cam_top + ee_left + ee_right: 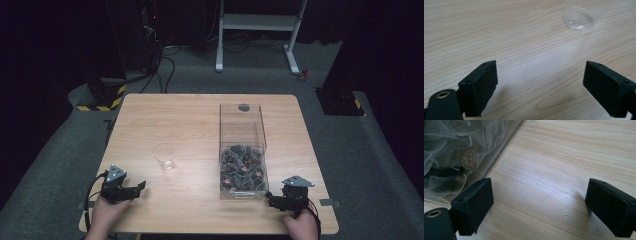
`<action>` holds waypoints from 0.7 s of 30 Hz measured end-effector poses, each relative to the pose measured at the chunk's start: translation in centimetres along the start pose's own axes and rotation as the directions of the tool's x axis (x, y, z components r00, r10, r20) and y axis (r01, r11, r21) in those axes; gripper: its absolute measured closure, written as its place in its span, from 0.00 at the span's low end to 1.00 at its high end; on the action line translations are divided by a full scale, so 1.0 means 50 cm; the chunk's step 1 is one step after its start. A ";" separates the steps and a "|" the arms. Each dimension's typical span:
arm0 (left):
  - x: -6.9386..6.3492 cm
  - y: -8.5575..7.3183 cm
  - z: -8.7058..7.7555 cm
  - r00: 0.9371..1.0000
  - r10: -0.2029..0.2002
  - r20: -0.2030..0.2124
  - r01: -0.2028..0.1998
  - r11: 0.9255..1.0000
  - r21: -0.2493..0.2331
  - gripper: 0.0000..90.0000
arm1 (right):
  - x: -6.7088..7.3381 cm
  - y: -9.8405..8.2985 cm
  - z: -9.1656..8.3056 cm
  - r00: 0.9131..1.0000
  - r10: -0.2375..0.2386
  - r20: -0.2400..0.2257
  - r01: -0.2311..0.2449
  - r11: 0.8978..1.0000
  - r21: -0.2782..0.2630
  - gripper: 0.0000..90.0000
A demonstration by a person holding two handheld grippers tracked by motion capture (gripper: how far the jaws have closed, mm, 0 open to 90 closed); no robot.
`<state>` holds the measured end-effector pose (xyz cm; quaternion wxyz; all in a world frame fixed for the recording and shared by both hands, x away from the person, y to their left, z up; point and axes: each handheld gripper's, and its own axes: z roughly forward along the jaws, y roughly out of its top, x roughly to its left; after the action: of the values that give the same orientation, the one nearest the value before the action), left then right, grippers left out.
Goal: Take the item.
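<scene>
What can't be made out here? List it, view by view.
- Cup: left gripper view's top edge cuts off all but its base, so its height and any contents can't be told.
- Box contents: too small in the high view; in the right gripper view the sachets are cropped, and the label print is too small to read.
- Round mark at the box's far end: hole or sticker, too small to tell.

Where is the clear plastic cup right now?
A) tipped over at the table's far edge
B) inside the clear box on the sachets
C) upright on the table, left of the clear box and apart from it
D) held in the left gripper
C: the clear plastic cup stands upright on the bare table, left of the clear box, while the left gripper sits open nearer the person, holding nothing.
</scene>
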<state>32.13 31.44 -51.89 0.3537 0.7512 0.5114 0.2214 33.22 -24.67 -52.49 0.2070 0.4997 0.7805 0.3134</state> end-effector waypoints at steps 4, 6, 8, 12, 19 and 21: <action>-0.008 0.005 -0.006 1.000 0.004 0.007 -0.004 1.000 -0.014 0.15 | 0.000 0.000 0.000 1.000 -0.001 0.000 0.001 1.000 0.000 0.09; -0.012 0.007 -0.007 1.000 0.018 0.007 -0.018 1.000 -0.019 0.15 | 0.000 0.000 0.000 1.000 -0.001 0.000 0.001 1.000 0.000 0.09; -0.018 0.008 -0.008 1.000 0.025 0.014 -0.025 0.999 -0.021 0.16 | 0.000 0.000 0.000 1.000 -0.001 0.000 0.001 1.000 0.000 0.09; -0.028 0.013 -0.010 0.999 0.041 0.021 -0.040 0.999 -0.032 0.16 | 0.000 0.000 0.000 1.000 -0.001 -0.001 0.001 1.000 0.000 0.09; -0.042 0.016 -0.011 0.998 0.051 0.041 -0.049 0.998 -0.040 0.16 | 0.000 -0.001 -0.001 1.000 -0.005 -0.004 0.005 1.000 0.000 0.09; -0.046 0.018 -0.011 0.998 0.049 0.047 -0.047 0.998 -0.043 0.17 | 0.000 -0.001 -0.001 1.000 -0.004 -0.004 0.004 1.000 0.000 0.09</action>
<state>31.40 29.29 -50.78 0.3759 0.7608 0.4800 0.2224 33.19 -24.69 -52.49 0.2061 0.4973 0.7820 0.3140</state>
